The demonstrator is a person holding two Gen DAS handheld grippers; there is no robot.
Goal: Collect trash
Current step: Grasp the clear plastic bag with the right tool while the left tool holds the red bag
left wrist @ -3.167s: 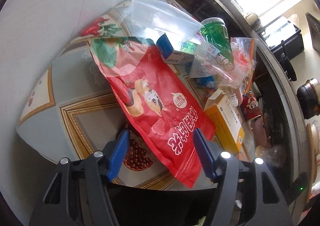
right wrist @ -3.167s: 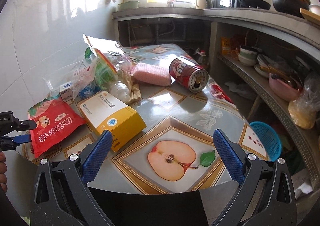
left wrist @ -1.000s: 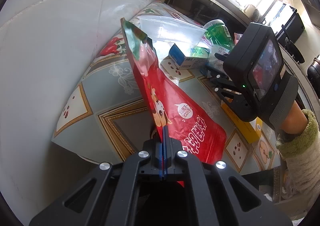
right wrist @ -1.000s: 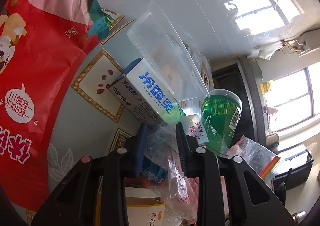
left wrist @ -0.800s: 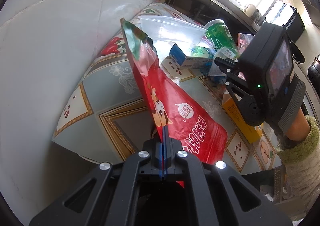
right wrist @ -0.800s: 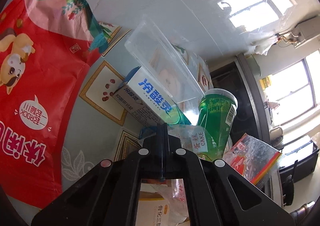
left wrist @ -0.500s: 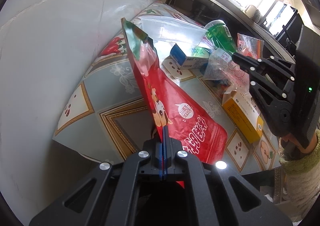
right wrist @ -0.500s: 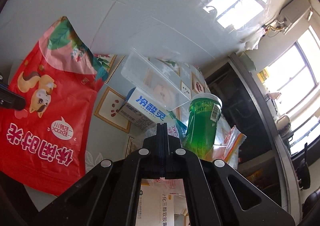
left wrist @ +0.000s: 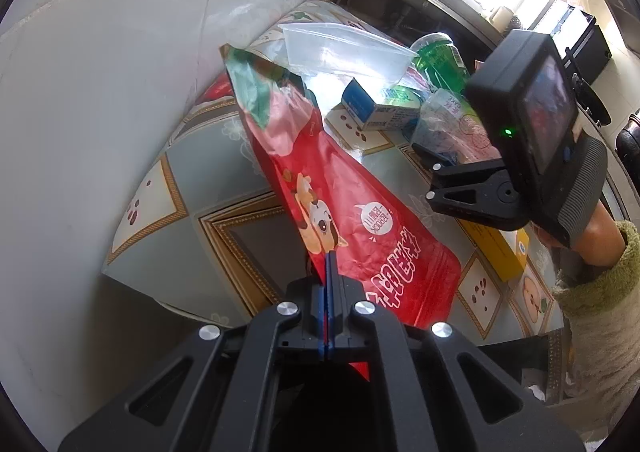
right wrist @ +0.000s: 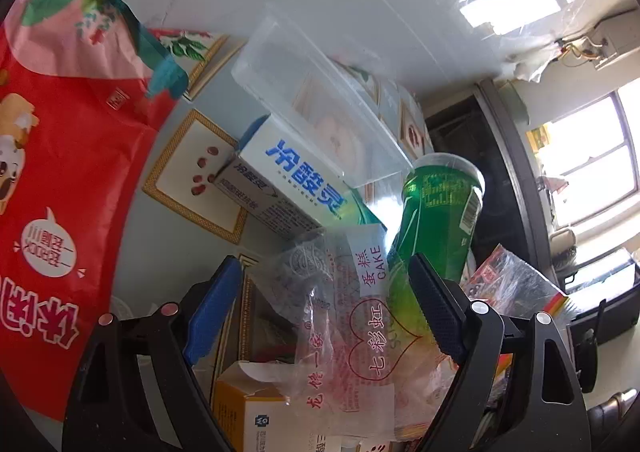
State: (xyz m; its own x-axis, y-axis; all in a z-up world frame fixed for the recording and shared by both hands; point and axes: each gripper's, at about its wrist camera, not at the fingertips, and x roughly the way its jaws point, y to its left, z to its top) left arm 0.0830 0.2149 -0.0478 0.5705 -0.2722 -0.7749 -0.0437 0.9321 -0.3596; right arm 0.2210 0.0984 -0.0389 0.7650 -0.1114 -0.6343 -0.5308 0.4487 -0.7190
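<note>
My left gripper (left wrist: 328, 264) is shut on the lower edge of a red snack bag (left wrist: 360, 212), which stands tilted up off the patterned table (left wrist: 160, 196). The same red snack bag (right wrist: 68, 156) fills the left of the right wrist view. My right gripper (right wrist: 324, 264) hovers over the trash pile and its jaws are opening. A clear cake wrapper (right wrist: 352, 332) lies loose between them, with neither pad pressing on it. Behind it stand a green cup (right wrist: 436, 220) and a white toothpaste box (right wrist: 288, 180). In the left wrist view, the right gripper (left wrist: 428, 160) reaches in from the right.
A clear plastic tray (right wrist: 320, 104) leans on the toothpaste box by the tiled wall. A yellow box (right wrist: 256, 416) lies under the wrapper and a red-printed clear packet (right wrist: 508, 284) to the right. A person's hand in a green sleeve (left wrist: 600, 292) holds the right gripper.
The right gripper closed on the cake wrapper, drew back and up, then came back down to the pile with its jaws spread wide. The left gripper and red bag stayed put.
</note>
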